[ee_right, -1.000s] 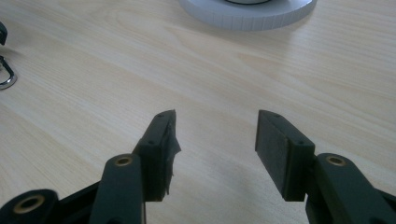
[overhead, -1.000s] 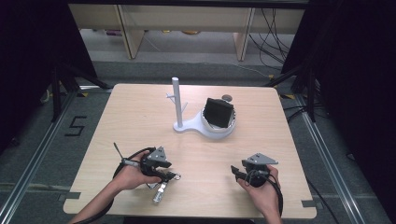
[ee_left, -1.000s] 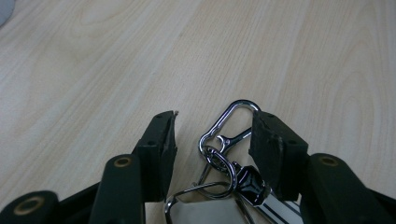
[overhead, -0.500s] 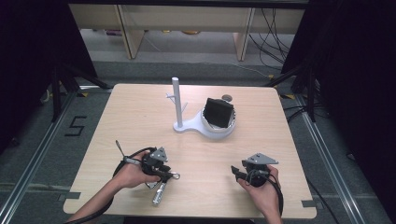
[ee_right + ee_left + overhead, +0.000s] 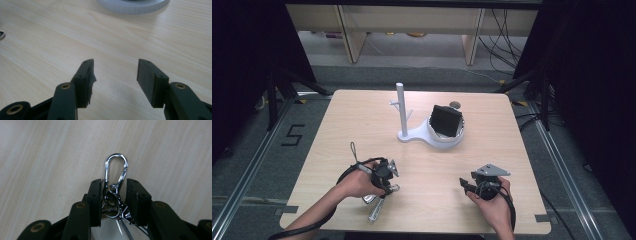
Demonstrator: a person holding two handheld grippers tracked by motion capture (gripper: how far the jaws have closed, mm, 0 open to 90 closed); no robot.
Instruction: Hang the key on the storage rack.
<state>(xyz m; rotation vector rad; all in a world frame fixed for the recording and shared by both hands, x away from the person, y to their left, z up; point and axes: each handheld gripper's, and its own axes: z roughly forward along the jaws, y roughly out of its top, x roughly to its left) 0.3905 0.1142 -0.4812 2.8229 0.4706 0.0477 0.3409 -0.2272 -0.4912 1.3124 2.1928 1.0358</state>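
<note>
The bench point(image 5: 362, 115) is light wood, and the floor around it is grey and dark. A white stand point(image 5: 402, 115) with a tall post is near the far middle of the bench. A black box point(image 5: 447, 121) sits in the round bowl part of the stand, to the right of the post.

My left gripper point(image 5: 113, 185) is well in front of the stand, on the near left side of the bench. It points down at a shiny silver clip point(image 5: 116, 168) that lies flat on the wood. The clip has a ring and some thin metal bits hooked on it. My left jaws have just been opening a little, and now they are about half open. The low end of the clip and the ring are between them. One jaw touches the side of the clip, and I see a small gap at the other jaw. The round top of the clip sticks out past the tips.

My right gripper point(image 5: 115, 67) is in front of the stand too, on the near right side. It is well apart from the clip. Its jaws are wide open with nothing in them, and they point across the bare wood to the base of the stand
</note>
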